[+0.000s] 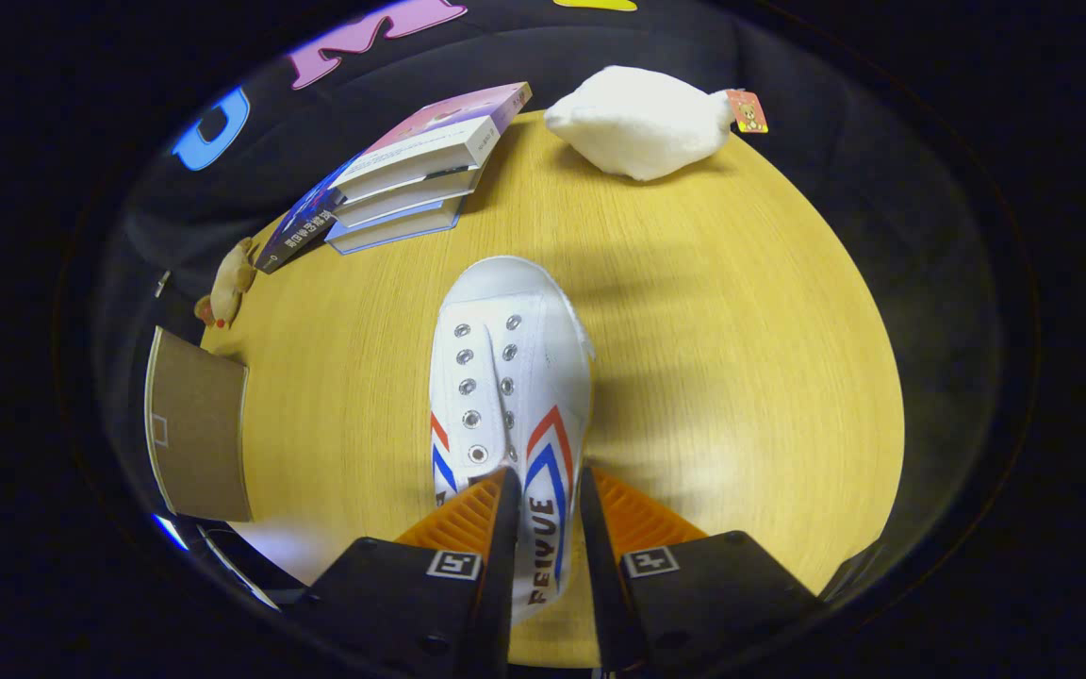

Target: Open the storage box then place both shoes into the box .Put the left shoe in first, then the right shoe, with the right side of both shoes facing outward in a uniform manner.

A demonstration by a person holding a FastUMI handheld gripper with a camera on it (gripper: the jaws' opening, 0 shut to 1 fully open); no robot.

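A white canvas shoe [510, 377] with red and blue chevrons and no laces points its toe away from me over the wooden table [741, 358]. My gripper [546, 490] is shut on the shoe: both fingers pinch the right side wall near the heel opening. Whether the shoe hangs above the table or rests on it I cannot tell. Left of the fingers lies a brown cardboard panel [199, 438], perhaps the storage box or its lid, beside a pale shiny surface [270, 552].
A stack of three books [411, 174] lies at the far left of the table. A white plush toy [642, 123] with a small tag sits at the far edge. A small brown toy figure [227, 283] lies near the left edge, beyond the cardboard.
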